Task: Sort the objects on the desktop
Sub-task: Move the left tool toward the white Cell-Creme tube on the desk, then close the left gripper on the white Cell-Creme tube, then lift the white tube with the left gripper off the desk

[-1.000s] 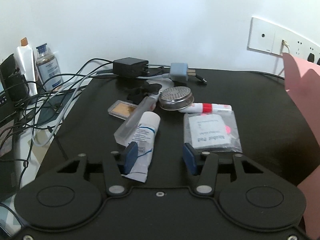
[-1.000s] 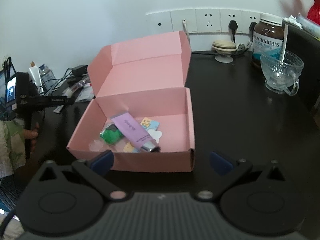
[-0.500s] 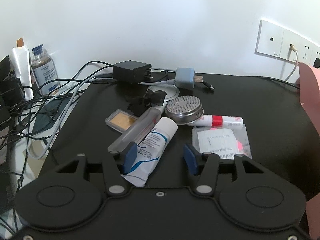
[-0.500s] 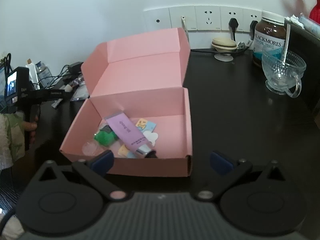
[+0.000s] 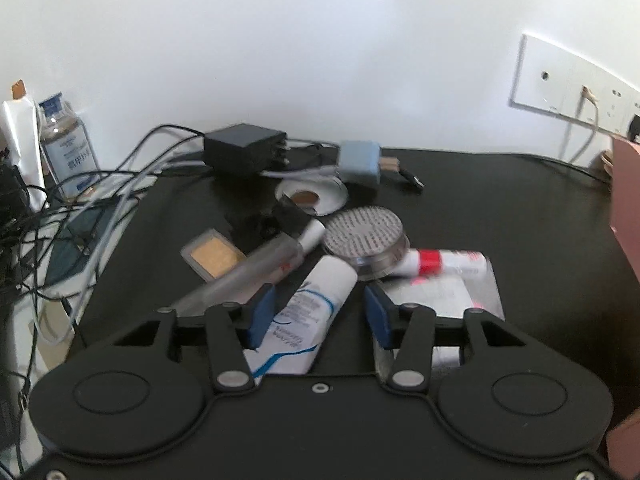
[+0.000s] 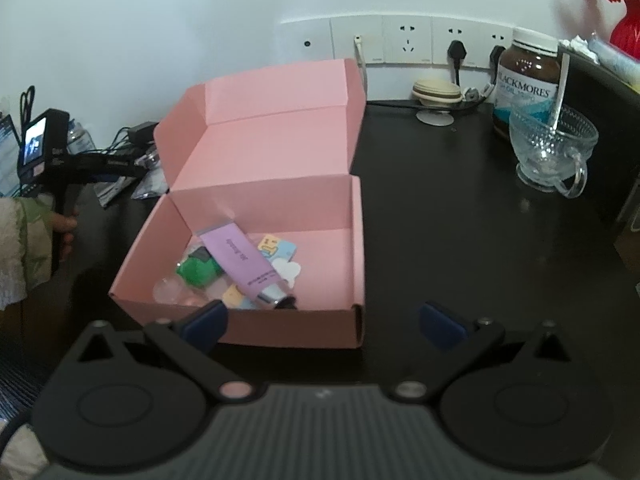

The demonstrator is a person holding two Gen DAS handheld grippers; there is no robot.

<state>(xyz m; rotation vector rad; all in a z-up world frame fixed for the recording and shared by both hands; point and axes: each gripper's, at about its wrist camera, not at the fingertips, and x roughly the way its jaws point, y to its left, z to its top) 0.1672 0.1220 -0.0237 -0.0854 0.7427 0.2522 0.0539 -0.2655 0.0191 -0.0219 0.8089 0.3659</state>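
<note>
A white tube with blue print (image 5: 328,284) lies on the black desk, its lower half between the blue pads of my left gripper (image 5: 318,314). The jaws are closing; the left pad is at the tube's edge and the right pad stands apart from it. Around the tube lie a frosted clear tube (image 5: 256,276), a metal sieve disc (image 5: 366,236), a red-and-white tube (image 5: 440,260) and an alcohol pad sachet (image 5: 440,296). My right gripper (image 6: 322,322) hangs open and empty before the pink box (image 6: 280,320), which holds a purple tube (image 6: 244,264) and small items.
A gold compact (image 5: 214,254), a black adapter (image 5: 240,148), a blue plug (image 5: 360,162) and tangled cables sit behind the pile. A bottle (image 5: 66,148) stands at the left edge. Right of the box stand a glass cup (image 6: 552,148) and a brown jar (image 6: 528,76). A person's hand (image 6: 64,224) holds the left gripper.
My left gripper has slid left over the pile, so the white tube now lies centred between its fingers. The right gripper has held still.
</note>
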